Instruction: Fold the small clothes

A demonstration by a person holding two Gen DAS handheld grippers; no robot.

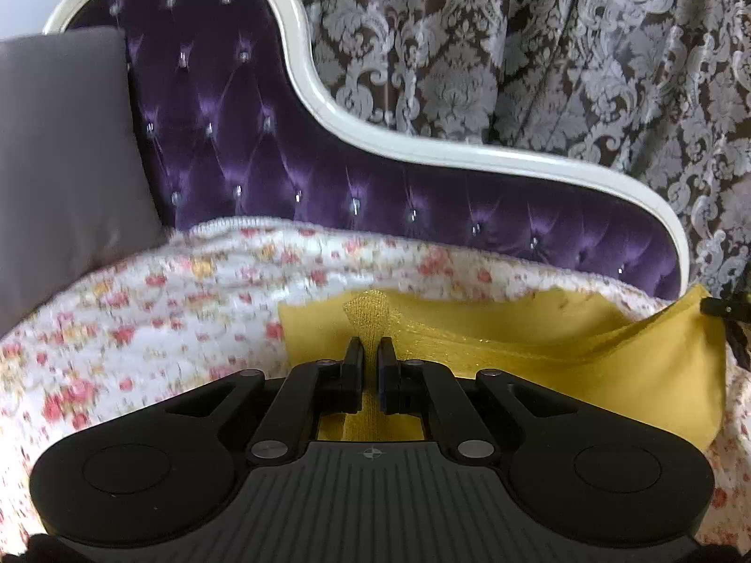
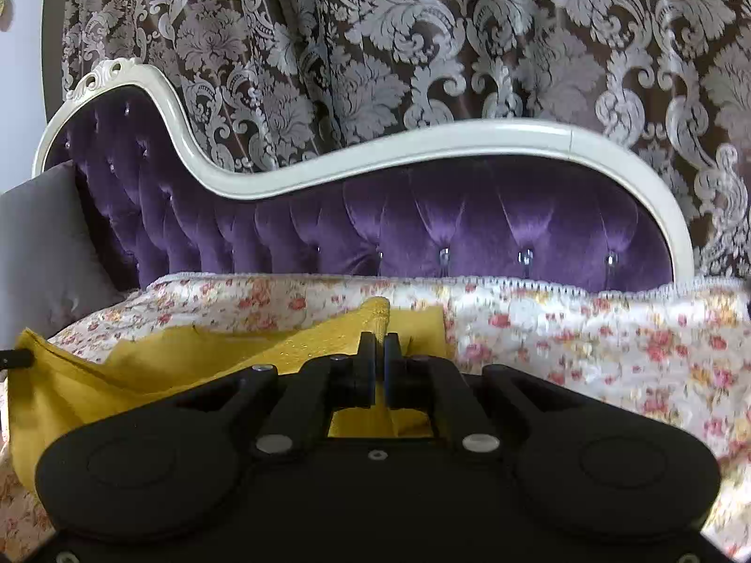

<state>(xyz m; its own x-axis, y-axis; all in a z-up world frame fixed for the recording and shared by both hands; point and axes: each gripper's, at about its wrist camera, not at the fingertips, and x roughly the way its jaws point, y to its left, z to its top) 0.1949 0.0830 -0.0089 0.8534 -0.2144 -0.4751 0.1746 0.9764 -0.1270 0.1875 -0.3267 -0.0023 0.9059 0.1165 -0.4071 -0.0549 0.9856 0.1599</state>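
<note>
Two grippers, left gripper [image 1: 370,345] and right gripper [image 2: 379,340], each clamped on a ribbed edge of one yellow garment [image 1: 610,366] raised just above the floral bedspread [image 1: 141,309]: fold in hand; next, carry both corners across evenly.

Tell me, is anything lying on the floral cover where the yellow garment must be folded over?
Nothing visible. Both grippers, left and right, are shut on the yellow garment, and the floral cover ahead looks bare.
</note>
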